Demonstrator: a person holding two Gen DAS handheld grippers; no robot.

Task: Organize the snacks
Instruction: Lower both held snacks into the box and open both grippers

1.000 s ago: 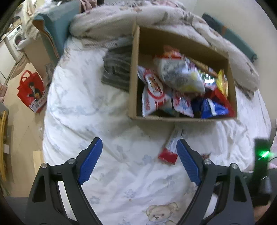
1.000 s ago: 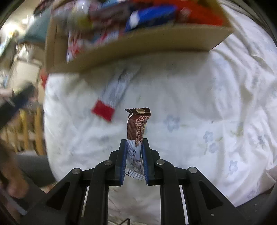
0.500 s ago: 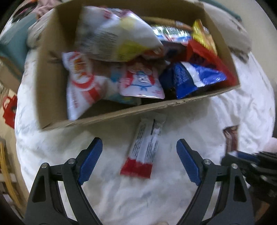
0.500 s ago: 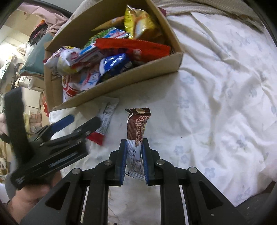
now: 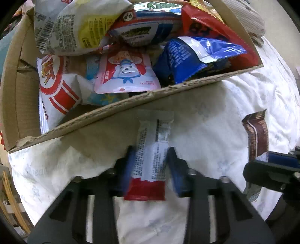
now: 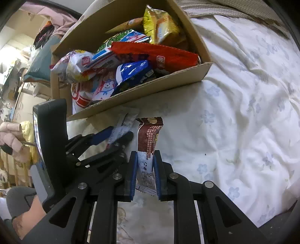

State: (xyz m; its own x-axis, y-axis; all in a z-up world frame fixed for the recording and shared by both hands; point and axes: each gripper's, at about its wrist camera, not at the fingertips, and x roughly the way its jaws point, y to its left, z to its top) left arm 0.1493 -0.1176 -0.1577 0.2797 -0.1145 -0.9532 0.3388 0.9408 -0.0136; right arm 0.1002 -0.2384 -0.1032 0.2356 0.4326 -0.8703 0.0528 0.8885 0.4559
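Observation:
A cardboard box full of snack bags sits on the bed; it also shows in the right wrist view. A white and red snack bar lies on the sheet in front of the box. My left gripper has its blue fingers close on either side of the bar; motion blur hides whether they touch it. My right gripper is shut on a brown chocolate wafer bar, held upright above the sheet, to the right of the left gripper. The wafer bar also shows in the left wrist view.
The bed is covered by a white flowered sheet. A beige quilt lies behind the box. The bed's left edge and a wooden chair are at the left. The person's hand holds the left gripper's handle.
My left gripper has moved down to the white and red bar and its fingers have closed in around it. My right gripper holds the wafer bar as before, a little closer to the box.

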